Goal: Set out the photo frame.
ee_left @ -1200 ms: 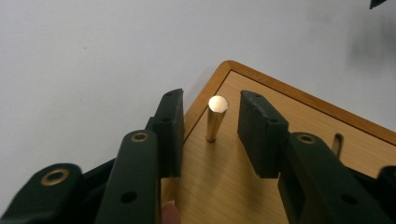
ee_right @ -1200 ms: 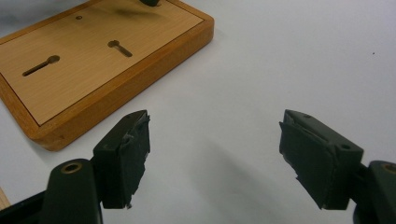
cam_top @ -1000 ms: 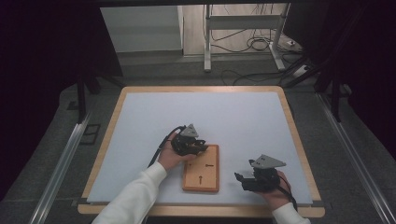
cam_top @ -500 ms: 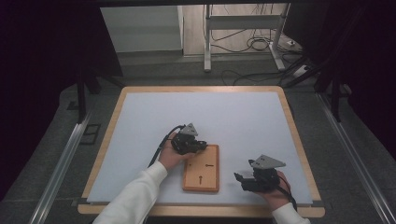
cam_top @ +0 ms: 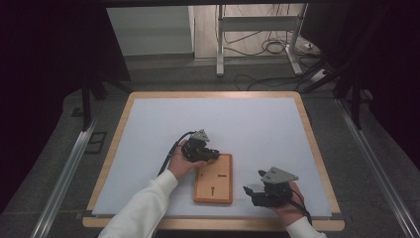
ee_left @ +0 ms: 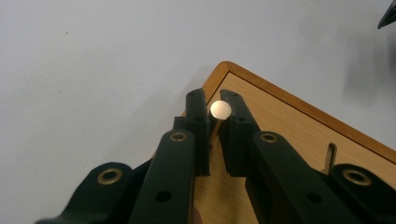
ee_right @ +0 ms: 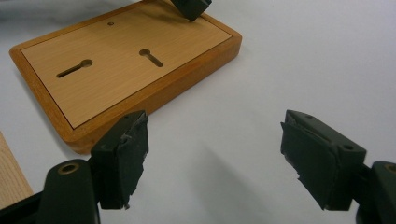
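Note:
A flat wooden board (cam_top: 213, 178) with two keyhole slots lies on the white table top, near the front edge. My left gripper (cam_top: 216, 154) rests at the board's far left corner, held by a hand in a white sleeve. In the left gripper view its jaws are shut on a small metal pin (ee_left: 221, 109) with a round shiny head, standing at the corner of the board (ee_left: 289, 126). My right gripper (cam_top: 250, 191) sits to the right of the board and points at it. Over the white surface, the right gripper (ee_right: 212, 135) is open with nothing between its fingers.
The white table top (cam_top: 247, 124) has a wooden rim (cam_top: 317, 148). The board's keyhole slots (ee_right: 74, 68) face up, with a small hole beyond them. The left gripper's tip (ee_right: 189, 7) shows at the board's far corner. Cables and a metal frame (cam_top: 257, 29) lie on the floor beyond.

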